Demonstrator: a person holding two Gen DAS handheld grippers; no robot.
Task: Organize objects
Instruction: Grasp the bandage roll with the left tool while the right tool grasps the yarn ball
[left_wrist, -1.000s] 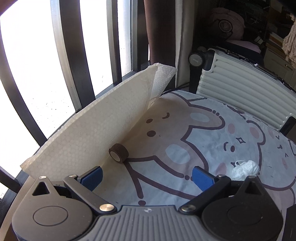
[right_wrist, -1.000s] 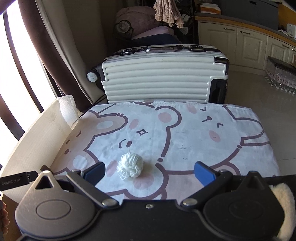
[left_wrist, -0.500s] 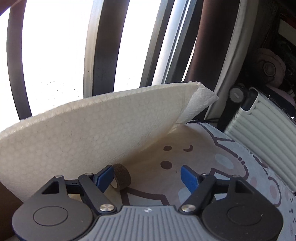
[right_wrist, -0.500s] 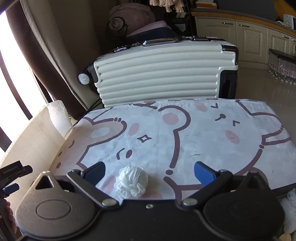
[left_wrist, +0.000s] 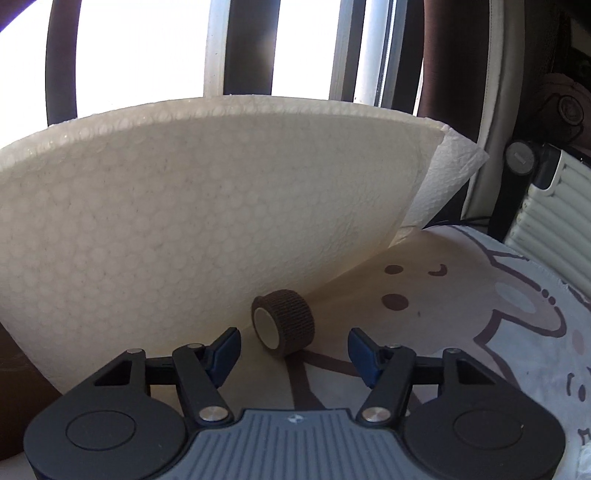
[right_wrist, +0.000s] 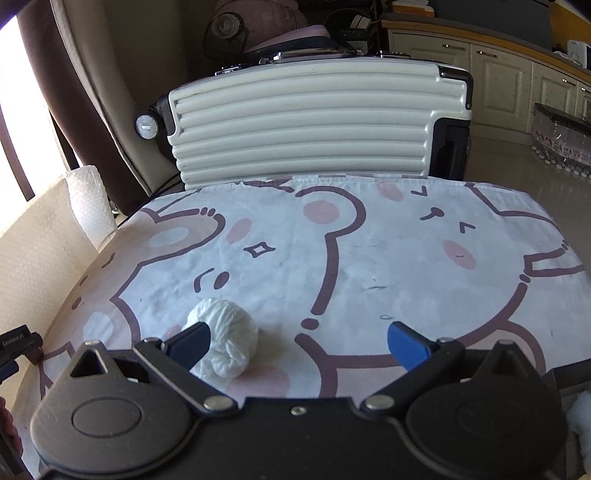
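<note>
left tongs (left_wrist: 293, 349) spread near brown roll (left_wrist: 283, 323); right tongs (right_wrist: 299, 341) spread beside yarn ball (right_wrist: 225, 338).

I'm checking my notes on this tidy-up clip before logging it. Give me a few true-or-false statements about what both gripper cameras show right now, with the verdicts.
1. The left gripper is open, with the brown roll lying just ahead between its fingers. True.
2. The brown roll stands upright on its flat end. False: it lies on its side, pale end facing the camera.
3. The white yarn ball rests on the bear-print cloth. True.
4. The right gripper is shut on the yarn ball. False: it is open, the ball near its left finger.
5. A ribbed white suitcase stands behind the cloth. True.
</note>
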